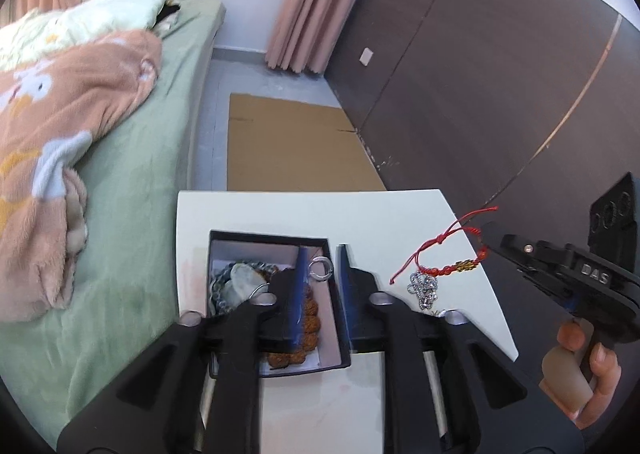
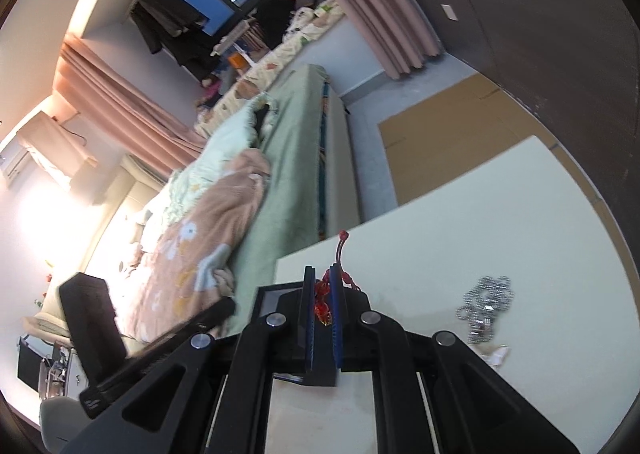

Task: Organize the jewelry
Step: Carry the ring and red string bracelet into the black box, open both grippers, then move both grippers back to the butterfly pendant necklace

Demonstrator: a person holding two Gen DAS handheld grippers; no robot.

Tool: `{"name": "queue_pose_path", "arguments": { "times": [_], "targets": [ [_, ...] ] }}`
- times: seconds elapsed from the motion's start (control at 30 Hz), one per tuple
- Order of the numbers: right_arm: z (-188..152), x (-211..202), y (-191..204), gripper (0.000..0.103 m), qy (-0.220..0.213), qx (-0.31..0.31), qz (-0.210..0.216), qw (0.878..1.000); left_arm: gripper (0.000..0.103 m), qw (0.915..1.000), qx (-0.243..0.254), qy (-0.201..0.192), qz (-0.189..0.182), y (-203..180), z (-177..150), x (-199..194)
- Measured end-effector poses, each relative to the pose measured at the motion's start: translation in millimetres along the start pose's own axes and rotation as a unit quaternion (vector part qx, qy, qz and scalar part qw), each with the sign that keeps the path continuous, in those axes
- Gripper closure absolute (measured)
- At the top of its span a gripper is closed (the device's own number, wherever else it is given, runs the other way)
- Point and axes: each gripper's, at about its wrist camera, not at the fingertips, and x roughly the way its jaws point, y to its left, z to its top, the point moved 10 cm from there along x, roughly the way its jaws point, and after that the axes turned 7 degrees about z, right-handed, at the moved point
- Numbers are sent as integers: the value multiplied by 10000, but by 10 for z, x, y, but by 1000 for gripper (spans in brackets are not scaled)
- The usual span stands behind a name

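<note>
A black jewelry box [image 1: 335,318] sits on the white table [image 1: 280,210]. It holds a grey bead string, a pale stone and a brown bead bracelet [image 1: 308,318]. My left gripper [image 1: 322,266] is open over the box's right wall, with a small silver ring [image 1: 320,268] between its fingertips. My right gripper [image 2: 323,286] is shut on a red cord bracelet [image 2: 322,304], held above the table; it also shows in the left wrist view [image 1: 444,268]. A silver chain [image 1: 423,289] lies on the table right of the box, also in the right wrist view [image 2: 486,306].
A bed with a green sheet [image 1: 132,190] and a peach blanket [image 1: 60,126] lies left of the table. Flat cardboard [image 1: 296,146] covers the floor beyond. A dark wood wall [image 1: 500,74] runs along the right. A small pale item [image 2: 496,354] lies near the chain.
</note>
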Motion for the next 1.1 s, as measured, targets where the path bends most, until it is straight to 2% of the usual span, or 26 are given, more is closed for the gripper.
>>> {"name": "queue_pose_path", "arguments": {
  "times": [0.03,0.07,0.3,0.5,0.53,0.6,0.63,0.67,0.7,0.73,0.83,0.93,1.1],
  "targets": [
    [-7,36,78,96,8,-24,96,10000,38,9999,-87,-5,66,55,3,-4],
    [-21,57,131,96,15,-35,169,9999,32,9997,-194,-79,137,121,26,-29],
    [-185,322,451,96,236,-149,504,9983,32,9984,-508,-143,205,377,81,-121],
    [-385,598,697,96,529,-126,855,9949,26,9972,-660,-217,273,526,112,-190],
    [-421,642,713,95,567,-168,832,9948,26,9968,-706,-230,281,564,119,-203],
    [-526,797,645,91,800,-322,431,9953,26,9963,-774,-235,301,604,126,-209],
    [-585,856,603,75,955,-269,363,9944,26,9959,-809,-230,321,634,124,-211],
    [-615,885,543,38,1000,-194,285,9944,26,9959,-818,-222,327,640,120,-211],
    [-587,849,488,28,826,-227,128,9962,26,9959,-818,-213,325,645,117,-210],
    [-555,809,470,25,734,-304,29,9968,26,9960,-812,-204,324,648,118,-205],
    [-468,672,410,26,625,-275,40,9977,26,9961,-798,-202,325,637,118,-203],
    [-392,516,264,25,518,-271,-207,9981,25,9964,-768,-178,313,624,102,-198],
    [-333,283,-68,16,551,-147,-679,9961,15,9975,-634,-124,299,508,66,-155]
  ]
}}
